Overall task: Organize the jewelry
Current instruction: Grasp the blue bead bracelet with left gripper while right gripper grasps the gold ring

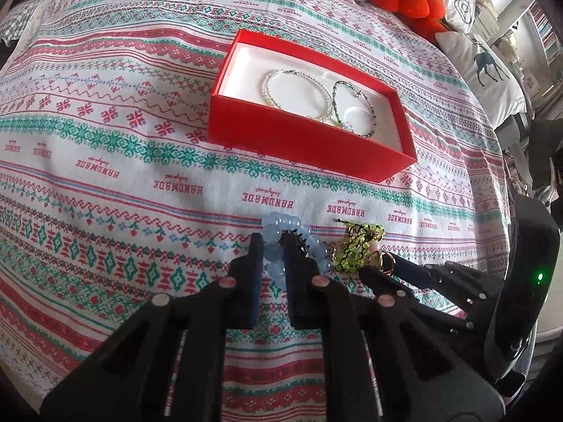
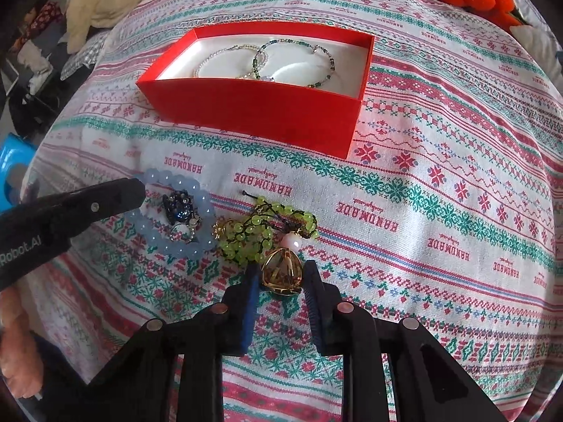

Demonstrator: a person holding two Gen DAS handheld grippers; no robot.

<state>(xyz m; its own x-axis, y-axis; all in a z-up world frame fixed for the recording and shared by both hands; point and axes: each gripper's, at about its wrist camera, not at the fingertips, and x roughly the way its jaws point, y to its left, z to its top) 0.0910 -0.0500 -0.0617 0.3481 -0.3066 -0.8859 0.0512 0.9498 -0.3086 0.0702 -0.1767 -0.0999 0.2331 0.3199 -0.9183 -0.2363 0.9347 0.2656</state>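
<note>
The blue bead bracelet [image 1: 281, 246] is pinched by the left gripper [image 1: 272, 246] — jaws clamped on its beads; the gold ring [image 2: 281, 274] is straddled by the right gripper [image 2: 281, 276], contact unclear.

Woven cloth bedspread [image 2: 440, 140] with matt cross-stitch print, matt red card box [image 2: 253, 112] with smooth white lining, translucent glossy blue bead bracelet [image 2: 176, 242], shiny gold metal ring [image 2: 281, 274], fuzzy orange plush toy [image 1: 408, 0]

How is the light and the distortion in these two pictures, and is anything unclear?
Left wrist view: daylight, strong fisheye bend, dark corners; the red box is sharp, the window corner washed out. Right wrist view: same bend; the gold ring glints, edges soft.
</note>
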